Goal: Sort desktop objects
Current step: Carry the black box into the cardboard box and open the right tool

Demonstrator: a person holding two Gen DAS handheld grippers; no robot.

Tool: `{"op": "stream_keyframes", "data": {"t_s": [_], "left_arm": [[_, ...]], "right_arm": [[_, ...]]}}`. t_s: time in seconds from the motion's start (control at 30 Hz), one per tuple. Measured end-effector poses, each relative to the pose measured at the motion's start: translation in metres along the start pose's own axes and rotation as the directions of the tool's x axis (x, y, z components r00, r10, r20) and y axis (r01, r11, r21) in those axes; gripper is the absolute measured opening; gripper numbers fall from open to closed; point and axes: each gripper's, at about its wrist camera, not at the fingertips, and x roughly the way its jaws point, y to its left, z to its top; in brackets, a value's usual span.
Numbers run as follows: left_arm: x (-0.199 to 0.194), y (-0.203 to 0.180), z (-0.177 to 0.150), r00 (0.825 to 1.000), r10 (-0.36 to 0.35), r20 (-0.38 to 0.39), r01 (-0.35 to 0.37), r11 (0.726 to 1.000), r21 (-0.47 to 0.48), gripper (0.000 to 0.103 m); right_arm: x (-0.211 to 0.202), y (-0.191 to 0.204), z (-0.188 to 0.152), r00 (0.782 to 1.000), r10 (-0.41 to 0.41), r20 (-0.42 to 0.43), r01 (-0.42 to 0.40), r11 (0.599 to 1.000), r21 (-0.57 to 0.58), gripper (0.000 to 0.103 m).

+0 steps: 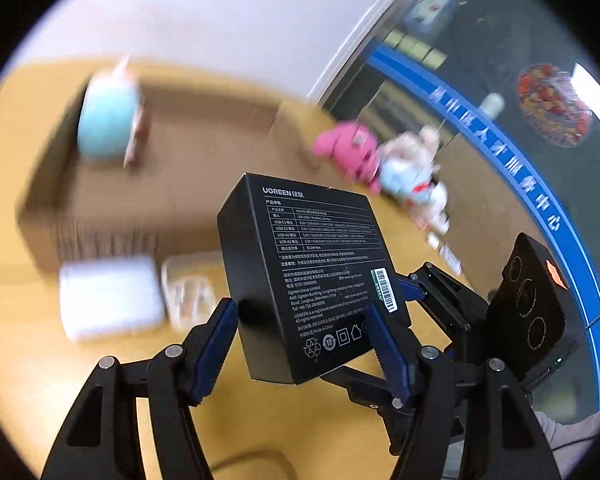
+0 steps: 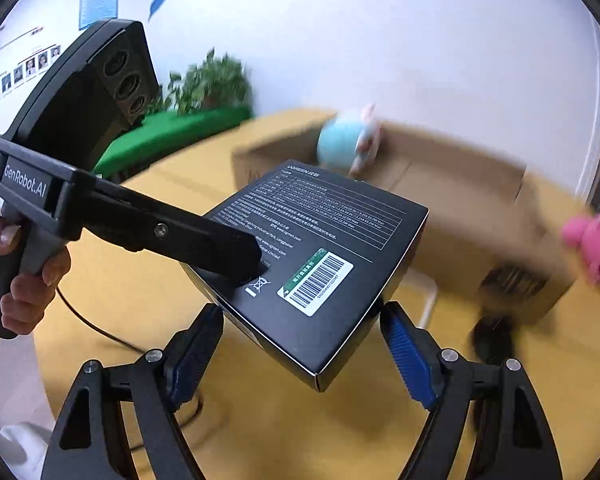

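Observation:
A black UGREEN box point(image 1: 308, 272) is held in the air above the yellow table point(image 1: 28, 352). My left gripper point(image 1: 300, 320) is shut on its lower part, one blue pad on each side. In the right wrist view the same box point(image 2: 320, 264) is tilted, with the left gripper's finger point(image 2: 204, 240) across its top. My right gripper point(image 2: 304, 332) is open, its blue pads on either side of the box's near corner, not touching it. The right gripper point(image 1: 432, 288) also shows in the left wrist view, behind the box.
An open cardboard box point(image 2: 440, 200) stands on the table with a light-blue plush point(image 2: 340, 144) in it. A pink plush point(image 1: 352, 152) and a pale plush toy point(image 1: 416, 180) lie to its right. A white box point(image 1: 108, 296) and a clear packet point(image 1: 188, 288) lie near it.

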Motion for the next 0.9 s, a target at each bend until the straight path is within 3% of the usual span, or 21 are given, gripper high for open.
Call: {"op": "stream_keyframes", "data": {"t_s": [0.2, 0.43, 0.67, 0.9], "left_arm": [[-0.038, -0.053, 0.102, 0.984, 0.017, 0.178, -0.048, 0.985, 0.168, 0.066], [-0.045, -0.049, 0.191, 0.97, 0.034, 0.242, -0.084, 0.976, 0.2, 0.066], [0.003, 0.001, 0.258, 0.98, 0.097, 0.174, -0.12, 0.985, 0.127, 0.066], [0.101, 0.087, 0.277, 0.991, 0.13, 0.033, -0.13, 0.991, -0.007, 0.066]], "right_arm": [[-0.042, -0.026, 0.097, 0.976, -0.111, 0.186, 0.134, 0.984, -0.118, 0.08], [-0.037, -0.075, 0.194, 0.96, -0.105, 0.258, 0.138, 0.984, -0.112, 0.08], [0.034, -0.143, 0.249, 0.982, -0.037, 0.186, 0.052, 0.995, -0.08, 0.08], [0.139, -0.203, 0.246, 0.999, 0.024, 0.027, -0.023, 0.999, -0.024, 0.08]]}}
